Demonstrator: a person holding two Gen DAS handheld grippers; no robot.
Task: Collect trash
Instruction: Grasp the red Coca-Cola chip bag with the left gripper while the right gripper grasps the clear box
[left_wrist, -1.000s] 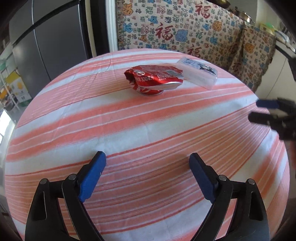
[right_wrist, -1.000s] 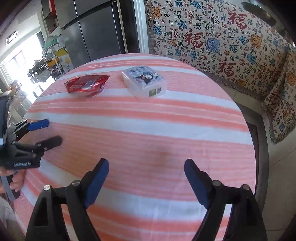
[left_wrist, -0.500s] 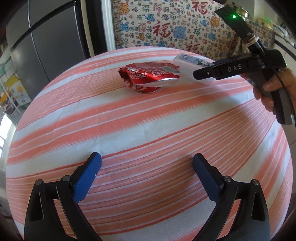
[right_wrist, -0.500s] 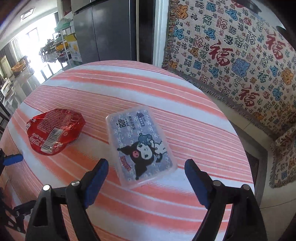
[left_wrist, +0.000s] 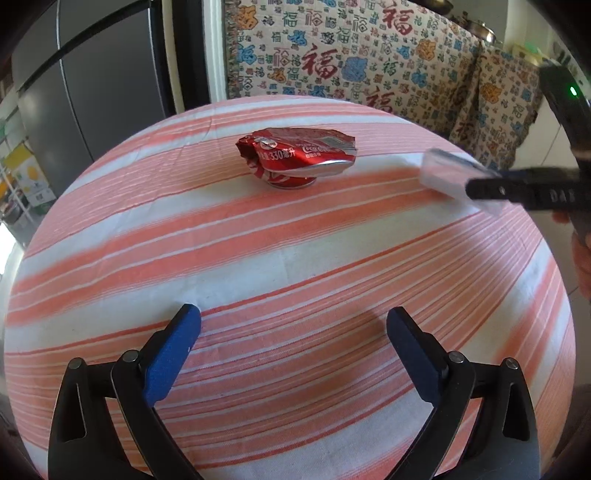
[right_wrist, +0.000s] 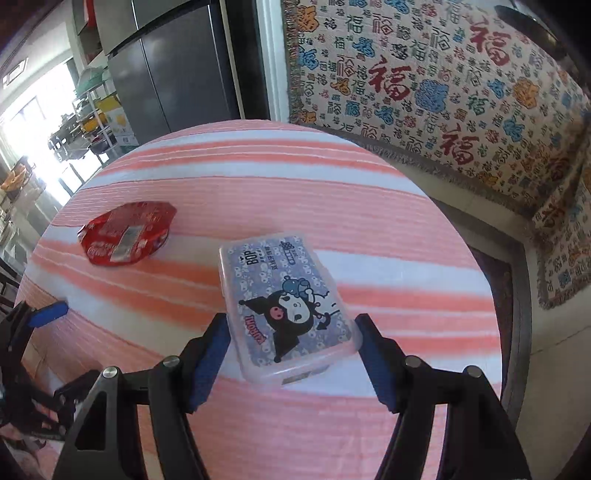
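Note:
A crushed red cola can (left_wrist: 295, 162) rests on the striped round table (left_wrist: 295, 258), well ahead of my left gripper (left_wrist: 293, 317), which stands open with nothing between its pads. A clear plastic box with a cartoon sticker (right_wrist: 284, 302) sits between the blue pads of my right gripper (right_wrist: 291, 321). Its jaws are closing and both pads touch the box's long sides. From the left wrist view the box (left_wrist: 447, 173) looks blurred and tilted, right of the can, at the tip of the right gripper (left_wrist: 517, 192). The can (right_wrist: 125, 232) lies to the box's left.
A patterned throw (right_wrist: 443, 92) covers seating behind the table. A dark fridge (left_wrist: 92, 92) stands at the back left. The left gripper's blue pad (right_wrist: 48, 314) shows at the left edge of the right wrist view. A hand (left_wrist: 581, 266) holds the right gripper.
The right gripper swung in over the box and its jaws narrowed onto it. The box has shifted right, away from the can. The left gripper has kept still and open.

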